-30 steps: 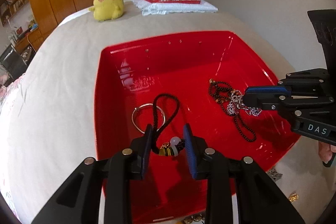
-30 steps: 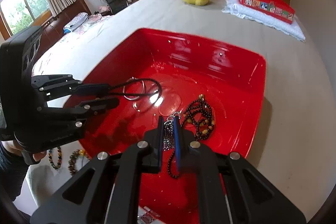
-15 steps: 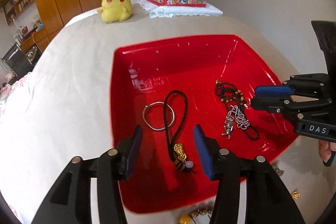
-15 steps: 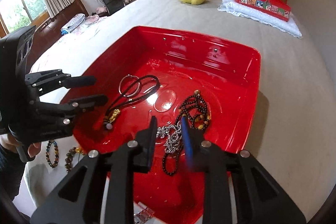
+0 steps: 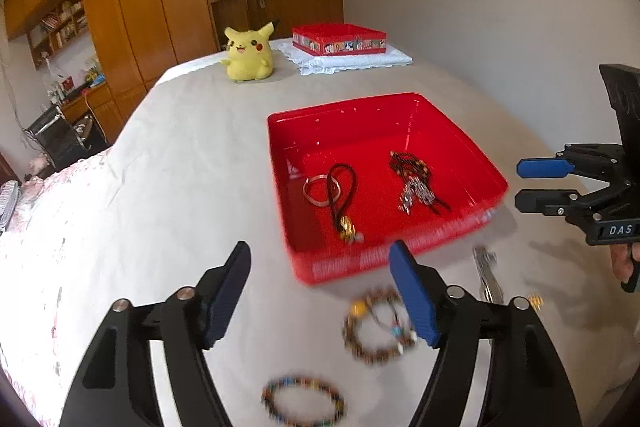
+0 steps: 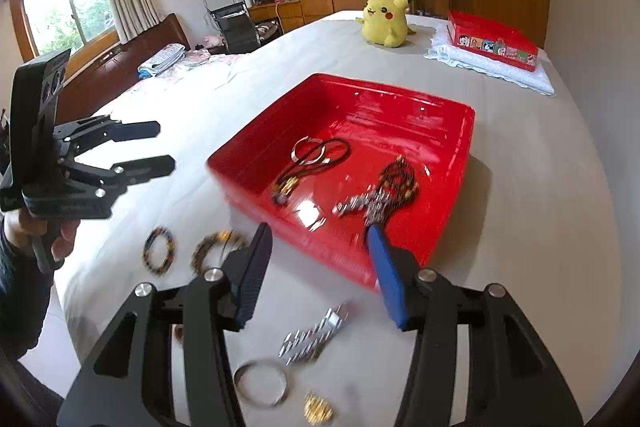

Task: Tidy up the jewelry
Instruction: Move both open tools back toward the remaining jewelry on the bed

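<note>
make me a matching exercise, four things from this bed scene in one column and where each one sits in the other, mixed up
Things:
1. silver ring
2. multicoloured bead bracelet
3. yellow plush toy
4. picture-sided red box

Places:
A. on the folded white cloth
B. inside the red tray
C. far end of the bed, left of the cloth
D. on the sheet, outside the tray's near wall

Pairs: 1-B, 2-D, 3-C, 4-A

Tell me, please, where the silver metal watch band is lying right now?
The silver watch band lies on the bedsheet outside the red tray, low in the right wrist view, just beyond the silver bangle and gold trinket.
</note>
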Motion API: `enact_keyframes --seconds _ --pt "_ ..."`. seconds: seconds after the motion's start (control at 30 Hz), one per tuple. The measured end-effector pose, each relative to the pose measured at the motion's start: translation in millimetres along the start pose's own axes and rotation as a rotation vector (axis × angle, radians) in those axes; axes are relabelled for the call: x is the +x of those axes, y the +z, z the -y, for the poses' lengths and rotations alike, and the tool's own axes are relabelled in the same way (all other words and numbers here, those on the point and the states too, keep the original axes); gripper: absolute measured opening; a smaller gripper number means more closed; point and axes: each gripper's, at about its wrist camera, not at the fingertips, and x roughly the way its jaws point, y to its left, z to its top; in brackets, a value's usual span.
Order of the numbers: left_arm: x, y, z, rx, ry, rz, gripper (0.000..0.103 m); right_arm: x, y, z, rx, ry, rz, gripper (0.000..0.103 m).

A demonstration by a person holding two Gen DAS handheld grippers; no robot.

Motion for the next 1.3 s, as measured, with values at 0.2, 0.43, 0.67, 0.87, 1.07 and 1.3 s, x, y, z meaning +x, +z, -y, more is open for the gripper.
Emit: enact_keyframes --seconds 0.2,0.43,0.67,0.87,1.07,1.3 --pt "-42 -46 -4 -0.023 0.02 0.026 0.078 -30 -48 -18 0.014 -0.016 0.009 0.057" --pt "-58 -112 -13 -0.085 0.04 -0.009 0.081 -46 -112 -37 0.039 -0.07 0.005 0.062" --pt "-39 -165 -4 -0.14 0.011 -0.096 0.082 -51 -151 -44 0.102 -0.073 -0.012 0.066" --pt "-14 -170 5 -0.103 0.018 -0.134 0.087 -36 -169 -43 0.093 -0.121 -0.057 0.066" --pt "11 -163 4 -0.089 0.013 -0.155 0.096 -14 -174 -28 0.09 -0.15 -0.106 0.065" --pt "23 -154 2 -0.082 0.006 -0.159 0.098 2 -162 -23 0.042 -0.168 -0.107 0.064"
